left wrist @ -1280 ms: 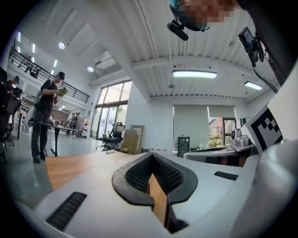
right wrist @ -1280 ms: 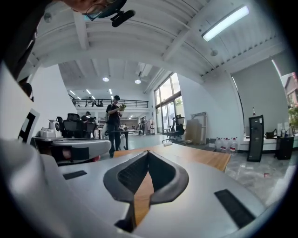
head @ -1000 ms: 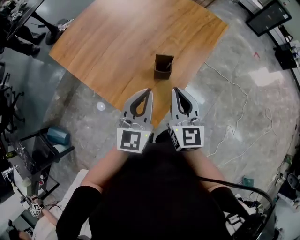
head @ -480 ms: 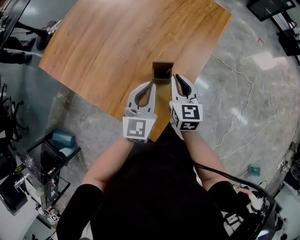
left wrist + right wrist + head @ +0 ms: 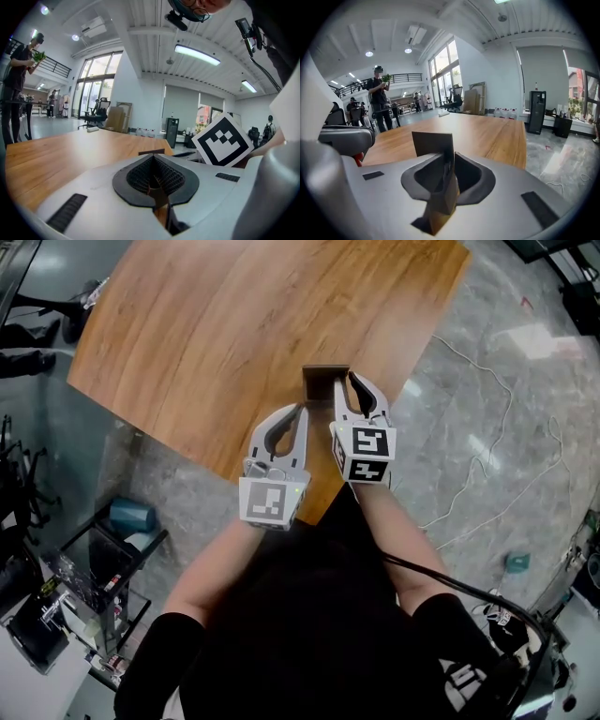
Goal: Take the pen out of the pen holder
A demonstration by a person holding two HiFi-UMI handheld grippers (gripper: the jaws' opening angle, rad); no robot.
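The square, dark brown pen holder (image 5: 320,385) stands upright on the brown wood-grain table (image 5: 216,324), close to the table's near corner, the one pointing toward the person. No view lets the pen itself be made out. The right claw (image 5: 352,381) lies over the near corner with its tips just beside the holder's right side; whether they touch it cannot be told from the head view. In the right gripper view the right claw (image 5: 450,157) has its tips together and grips nothing, and the holder's flat dark wall (image 5: 432,143) rises directly behind them, its lower part showing through the loop-shaped opening between the pads. The left claw (image 5: 300,413) sits nearer the person, by the table's near-left edge, its tips just short of the holder. In the left gripper view the left claw (image 5: 153,161) is likewise closed on nothing; only the holder's top edge (image 5: 151,152) shows above the tips, and the right gripper's black-and-white marker cube (image 5: 222,140) stands close on its right. Grey polished floor (image 5: 487,381) surrounds the table.
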